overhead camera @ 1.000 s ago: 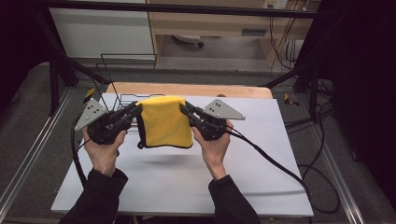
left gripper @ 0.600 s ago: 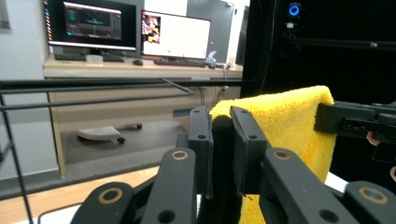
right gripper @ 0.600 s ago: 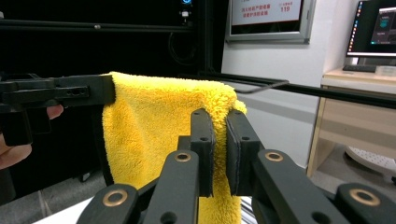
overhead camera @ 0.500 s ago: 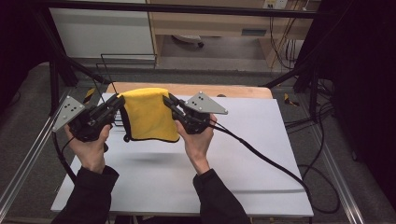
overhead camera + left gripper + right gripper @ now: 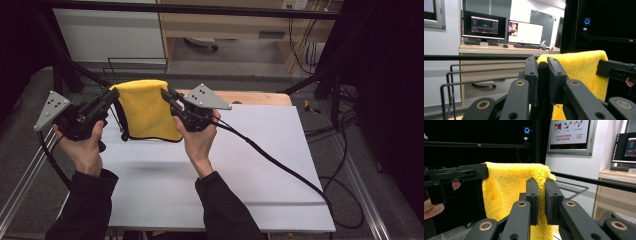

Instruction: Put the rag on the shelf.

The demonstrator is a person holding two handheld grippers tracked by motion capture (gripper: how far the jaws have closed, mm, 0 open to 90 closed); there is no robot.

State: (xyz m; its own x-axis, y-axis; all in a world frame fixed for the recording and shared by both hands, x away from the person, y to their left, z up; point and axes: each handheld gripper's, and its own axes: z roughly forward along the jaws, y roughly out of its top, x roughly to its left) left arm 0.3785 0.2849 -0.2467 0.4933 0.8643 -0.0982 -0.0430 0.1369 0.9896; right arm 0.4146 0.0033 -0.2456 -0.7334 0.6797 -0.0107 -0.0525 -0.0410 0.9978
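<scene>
Yellow towel [image 5: 146, 111] hangs above the surface's far-left corner, each top corner pinched in nearly shut jaws of left gripper [image 5: 113, 95] and right gripper [image 5: 166, 95]; I'd keep both level and taut.

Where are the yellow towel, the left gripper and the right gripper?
yellow towel [image 5: 147, 112]: high view, middle of the cloth.
left gripper [image 5: 114, 93]: high view, jaw tips at towel's corner.
right gripper [image 5: 165, 93]: high view, jaw tips at towel's corner.
</scene>
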